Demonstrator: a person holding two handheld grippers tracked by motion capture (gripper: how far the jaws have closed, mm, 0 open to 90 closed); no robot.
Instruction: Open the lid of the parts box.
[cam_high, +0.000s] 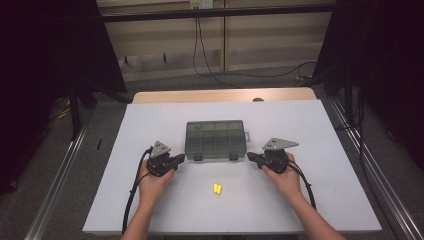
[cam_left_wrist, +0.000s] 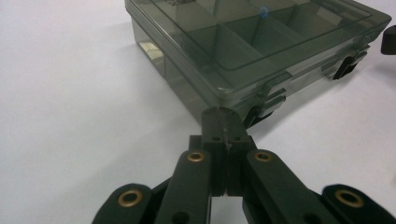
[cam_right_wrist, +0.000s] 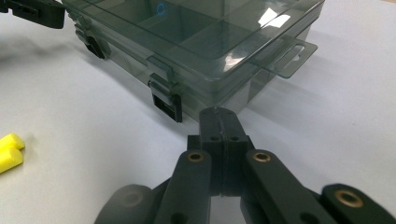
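A smoky transparent compartment box with its lid down lies at the middle of the white table. My left gripper rests just off the box's front left corner, shut with nothing between its fingers. My right gripper sits off the front right corner, likewise shut and empty. Both point inward at the box, a little short of its black latches. Two small yellow pieces lie side by side in front of the box, also seen in the right gripper view.
The white table top has bare room on both sides of the box and behind it. Dark curtains and stands flank the table. Cables run along the floor behind the table.
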